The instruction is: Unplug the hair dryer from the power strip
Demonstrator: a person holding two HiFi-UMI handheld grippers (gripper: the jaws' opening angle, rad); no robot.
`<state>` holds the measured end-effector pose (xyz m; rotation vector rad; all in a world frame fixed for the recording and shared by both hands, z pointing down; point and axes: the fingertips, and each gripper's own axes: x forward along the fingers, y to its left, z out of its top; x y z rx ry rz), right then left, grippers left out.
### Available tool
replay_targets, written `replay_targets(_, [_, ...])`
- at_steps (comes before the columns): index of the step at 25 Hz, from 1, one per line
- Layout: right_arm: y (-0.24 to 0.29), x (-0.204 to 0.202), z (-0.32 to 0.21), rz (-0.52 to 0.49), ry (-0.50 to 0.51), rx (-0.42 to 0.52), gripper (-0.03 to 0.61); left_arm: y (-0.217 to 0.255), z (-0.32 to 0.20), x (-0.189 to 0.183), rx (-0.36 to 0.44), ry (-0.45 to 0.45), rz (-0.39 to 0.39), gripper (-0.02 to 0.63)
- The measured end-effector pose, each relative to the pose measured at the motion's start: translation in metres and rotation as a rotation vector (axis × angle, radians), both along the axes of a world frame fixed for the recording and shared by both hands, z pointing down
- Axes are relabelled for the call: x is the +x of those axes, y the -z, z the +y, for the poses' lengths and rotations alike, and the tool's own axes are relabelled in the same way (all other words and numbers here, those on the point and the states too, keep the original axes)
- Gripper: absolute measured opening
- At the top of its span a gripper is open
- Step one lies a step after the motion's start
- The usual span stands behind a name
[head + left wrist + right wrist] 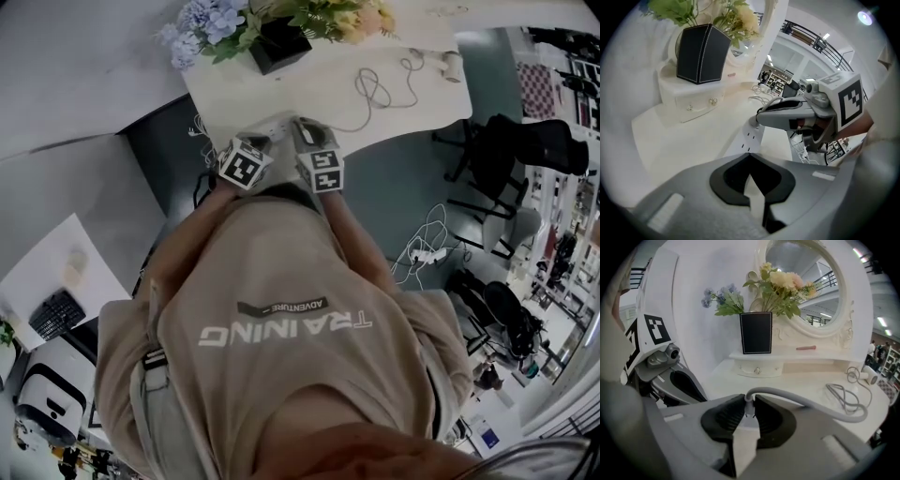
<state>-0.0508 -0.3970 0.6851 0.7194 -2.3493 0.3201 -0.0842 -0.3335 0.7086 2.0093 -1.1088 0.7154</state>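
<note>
A white table (422,103) with a round mirror (806,282) and a black flower box (756,332) along its back edge is seen in a bright, open room. The power strip (751,136) lies by the near edge, toward the left corner. The plug (748,411) is pinched between the fingers of the right gripper (749,405). What look like its prongs are seen bare below, so it is judged drawn, or all but drawn, from the strip. The left gripper (749,155) is held just beside, its fingers closed on nothing. The cable (811,405) runs off to the hair dryer (869,375) at the right edge. Only laying the plug down is judged to be left. Bare table is offered ahead, between strip and flower box. The cable loops toward the right edge are best avoided.
</note>
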Motion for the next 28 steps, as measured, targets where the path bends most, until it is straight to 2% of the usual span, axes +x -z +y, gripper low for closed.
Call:
replay_targets(3, [0.007, 0.001, 0.002, -0.016, 0.025, 0.016, 0.072, 0.001, 0.002, 0.0, 0.0, 0.008, -0.008, 0.003])
replay_targets(5, [0.006, 0.003, 0.002, -0.026, 0.024, -0.009, 0.071, 0.0, 0.001, 0.002, -0.003, 0.021, -0.007, 0.003])
replay_targets(8, [0.003, 0.002, 0.0, 0.0, 0.035, -0.009, 0.066, -0.001, -0.002, 0.003, -0.011, 0.03, -0.02, 0.003])
replay_targets(12, [0.015, -0.002, 0.003, 0.055, 0.075, 0.12, 0.06, -0.006, -0.003, 0.007, -0.015, 0.026, -0.057, 0.003])
replay_targets(14, [0.028, -0.007, 0.001, 0.037, 0.093, 0.17, 0.06, -0.009, -0.006, 0.006, -0.017, 0.025, -0.065, 0.003])
replay_targets(18, [0.054, -0.01, -0.005, -0.06, 0.067, 0.138, 0.061, -0.008, -0.006, 0.001, 0.002, 0.042, -0.065, 0.003])
replay_targets(23, [0.087, 0.008, -0.003, -0.18, 0.046, 0.106, 0.063, 0.035, -0.011, 0.002, 0.16, 0.097, 0.013, 0.003])
replay_targets(28, [0.111, 0.029, -0.002, -0.234, 0.009, 0.088, 0.063, 0.101, -0.02, -0.012, 0.348, 0.161, 0.026, 0.003])
